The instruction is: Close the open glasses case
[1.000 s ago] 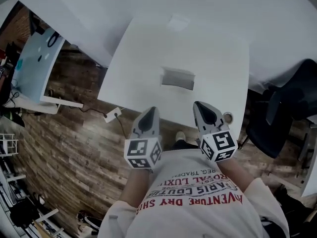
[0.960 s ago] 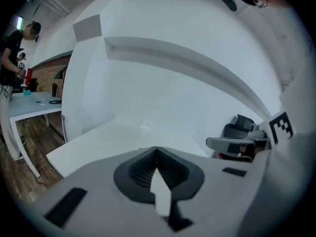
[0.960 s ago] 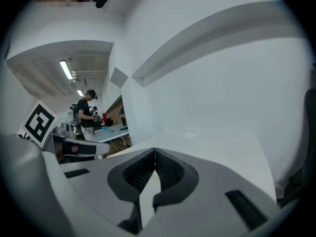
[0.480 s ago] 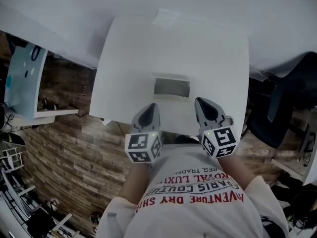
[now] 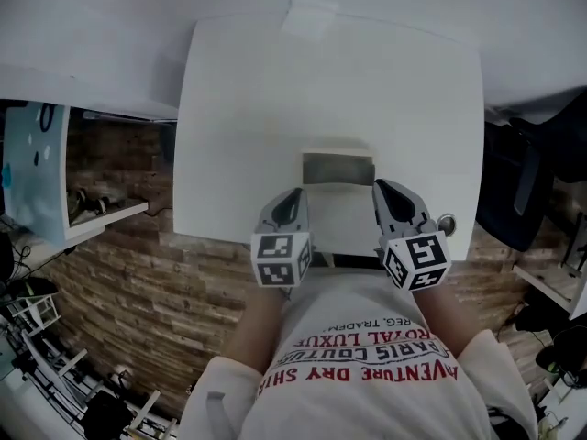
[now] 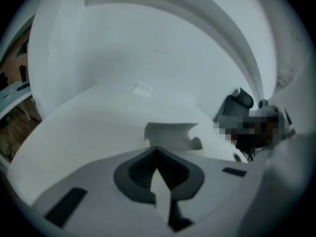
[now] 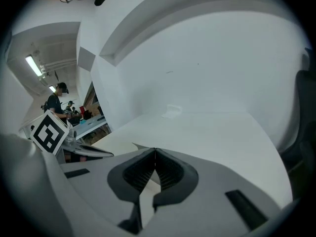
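Observation:
The open glasses case lies on the white table near its front edge, with a grey inside and a white flap toward me. My left gripper sits just left of the case, and my right gripper just right of it. Both are shut and hold nothing. In the left gripper view the white case lies just beyond the left gripper, a little to the right. In the right gripper view the right gripper points along the bare tabletop, and the marker cube of the left gripper shows at the left.
A small white flat item lies at the table's far edge. A black chair stands to the right of the table. A pale blue table stands at the left on the brick-patterned floor. White walls surround the table's far side.
Both grippers have come forward over the table's front edge and now flank the case. The case sits nearer to me and more central in the head view.

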The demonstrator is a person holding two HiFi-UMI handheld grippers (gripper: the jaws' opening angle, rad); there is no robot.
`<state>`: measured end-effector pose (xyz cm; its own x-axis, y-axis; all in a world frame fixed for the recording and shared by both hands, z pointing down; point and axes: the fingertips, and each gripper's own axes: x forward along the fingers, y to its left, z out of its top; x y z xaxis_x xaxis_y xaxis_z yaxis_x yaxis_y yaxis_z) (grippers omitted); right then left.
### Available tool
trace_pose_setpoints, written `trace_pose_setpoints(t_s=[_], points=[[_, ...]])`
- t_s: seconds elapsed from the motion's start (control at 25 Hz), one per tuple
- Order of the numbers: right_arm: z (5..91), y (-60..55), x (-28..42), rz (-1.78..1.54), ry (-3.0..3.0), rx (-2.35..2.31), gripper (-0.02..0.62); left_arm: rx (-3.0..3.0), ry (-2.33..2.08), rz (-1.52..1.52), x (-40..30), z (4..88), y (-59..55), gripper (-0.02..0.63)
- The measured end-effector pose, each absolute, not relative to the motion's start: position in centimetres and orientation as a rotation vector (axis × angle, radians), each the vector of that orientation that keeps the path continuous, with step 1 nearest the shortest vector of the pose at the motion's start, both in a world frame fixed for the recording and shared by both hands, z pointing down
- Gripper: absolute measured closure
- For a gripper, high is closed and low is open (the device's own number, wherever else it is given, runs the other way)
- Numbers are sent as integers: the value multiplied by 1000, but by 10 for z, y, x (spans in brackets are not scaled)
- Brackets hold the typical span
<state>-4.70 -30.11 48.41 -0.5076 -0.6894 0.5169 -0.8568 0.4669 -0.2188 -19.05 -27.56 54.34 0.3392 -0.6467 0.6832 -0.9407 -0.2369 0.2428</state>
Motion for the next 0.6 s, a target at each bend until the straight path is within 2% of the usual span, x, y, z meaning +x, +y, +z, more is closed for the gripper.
trace_pose_setpoints(t_s=[0.28, 0.6], points=[[501, -323, -50, 649, -2315, 1318, 583, 1935, -1288, 621, -181, 581, -274, 601], [509, -360, -46, 562, -2260, 1301, 583, 1919, -1263, 584, -179, 587, -277, 601]])
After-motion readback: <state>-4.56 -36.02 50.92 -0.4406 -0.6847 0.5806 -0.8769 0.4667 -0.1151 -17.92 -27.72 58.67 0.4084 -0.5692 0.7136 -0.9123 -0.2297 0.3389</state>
